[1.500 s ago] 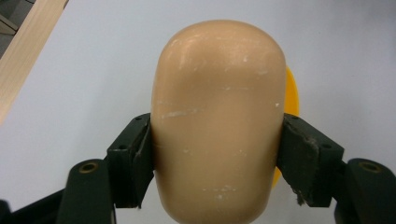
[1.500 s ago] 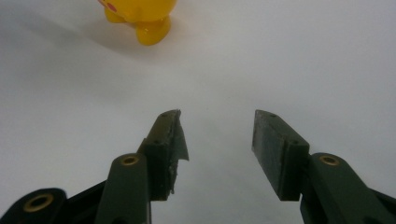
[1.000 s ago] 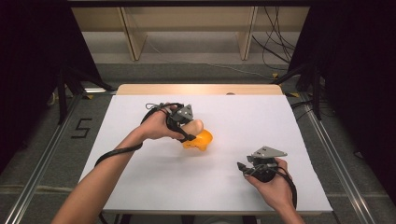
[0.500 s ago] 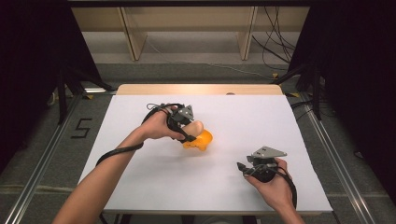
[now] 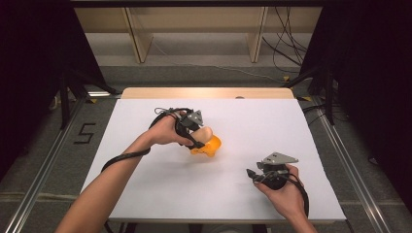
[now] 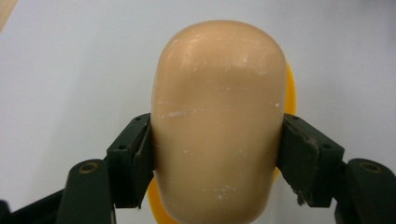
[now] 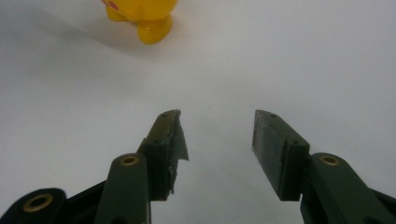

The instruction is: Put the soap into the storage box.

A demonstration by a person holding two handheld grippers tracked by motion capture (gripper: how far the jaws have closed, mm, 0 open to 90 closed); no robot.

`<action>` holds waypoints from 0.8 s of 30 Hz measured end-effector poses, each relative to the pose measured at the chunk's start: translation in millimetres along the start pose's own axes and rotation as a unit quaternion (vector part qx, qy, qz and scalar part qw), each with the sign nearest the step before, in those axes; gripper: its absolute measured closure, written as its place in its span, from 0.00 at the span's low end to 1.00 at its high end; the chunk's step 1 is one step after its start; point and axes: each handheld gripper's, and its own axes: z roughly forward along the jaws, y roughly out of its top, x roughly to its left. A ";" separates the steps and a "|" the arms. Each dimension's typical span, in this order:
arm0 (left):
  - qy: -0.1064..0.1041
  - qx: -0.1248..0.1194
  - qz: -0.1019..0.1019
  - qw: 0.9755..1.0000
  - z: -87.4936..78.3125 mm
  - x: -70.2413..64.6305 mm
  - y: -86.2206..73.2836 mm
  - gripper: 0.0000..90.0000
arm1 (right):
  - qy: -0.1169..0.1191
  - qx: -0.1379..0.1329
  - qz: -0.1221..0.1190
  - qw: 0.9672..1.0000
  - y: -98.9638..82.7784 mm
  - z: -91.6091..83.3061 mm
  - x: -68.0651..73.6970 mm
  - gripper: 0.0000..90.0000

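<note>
Toy [image 6: 219, 121]: smooth beige rounded top, yellow-orange body beneath.

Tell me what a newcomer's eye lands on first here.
The yellow toy near the middle of the white table, a beige rounded piece on it clamped between the left gripper's jaws. Next, the right gripper, open and unladen at the near right, aimed at the toy.

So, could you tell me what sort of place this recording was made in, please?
Probably a lab recording station rather than a home. A white table stands between dark curtains, with metal rails on a grey floor, loose cables behind, and a cabled hand-held left claw gripping a yellow toy.
</note>
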 end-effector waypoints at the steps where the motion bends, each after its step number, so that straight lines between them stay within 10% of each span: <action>1: 0.001 0.001 0.000 1.000 0.1 0.3 0.1 0.36 | -0.001 -0.003 0.001 1.000 -0.1 0.3 0.3 0.58; 24: -0.011 0.019 -0.003 1.000 6.3 3.6 3.0 0.36 | 0.004 0.003 0.012 1.000 0.5 0.1 1.9 0.58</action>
